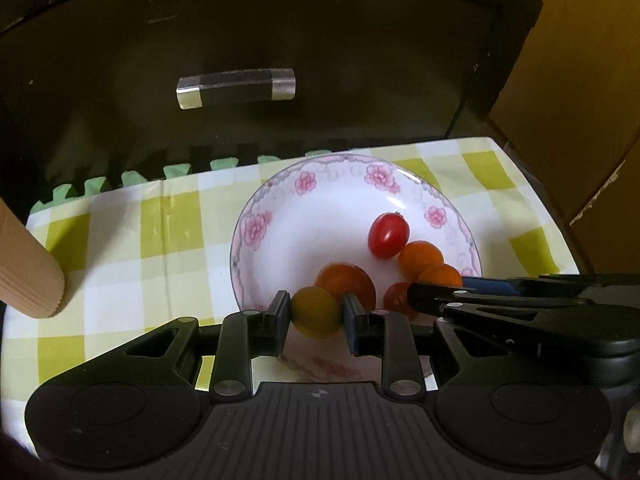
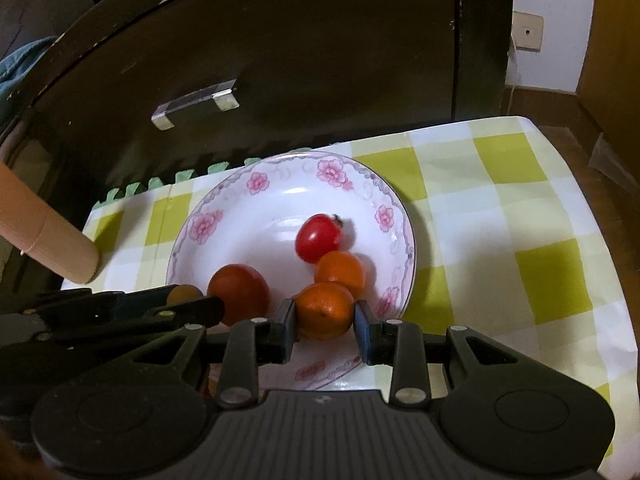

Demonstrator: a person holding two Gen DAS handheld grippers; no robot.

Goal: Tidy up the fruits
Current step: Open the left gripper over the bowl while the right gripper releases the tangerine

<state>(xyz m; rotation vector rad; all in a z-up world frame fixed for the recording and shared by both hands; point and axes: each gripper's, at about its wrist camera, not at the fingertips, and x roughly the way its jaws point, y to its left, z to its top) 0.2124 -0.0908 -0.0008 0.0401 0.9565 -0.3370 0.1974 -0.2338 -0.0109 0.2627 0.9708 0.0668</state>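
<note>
A white plate with pink flowers (image 1: pixel 280 216) (image 2: pixel 240 216) sits on a yellow-green checked cloth. My left gripper (image 1: pixel 316 314) is shut on a yellow cherry tomato (image 1: pixel 315 312) over the plate's near rim. My right gripper (image 2: pixel 325 316) is shut on a small orange fruit (image 2: pixel 325 310) over the plate. In the plate lie a red cherry tomato (image 1: pixel 388 235) (image 2: pixel 318 238), an orange fruit (image 1: pixel 421 258) (image 2: pixel 340 272) and a larger orange-red tomato (image 1: pixel 346 282) (image 2: pixel 238 294). The right gripper's fingers (image 1: pixel 440 300) enter the left wrist view from the right; the left gripper's fingers (image 2: pixel 188 308) show at the left of the right wrist view.
A dark cabinet with a clear handle (image 1: pixel 236 88) (image 2: pixel 196 104) stands behind the table. A tan ribbed cylinder (image 1: pixel 28 276) (image 2: pixel 48 244) rests at the cloth's left. The checked cloth (image 2: pixel 500 220) stretches right of the plate. Green foam edging (image 1: pixel 132 180) borders the back.
</note>
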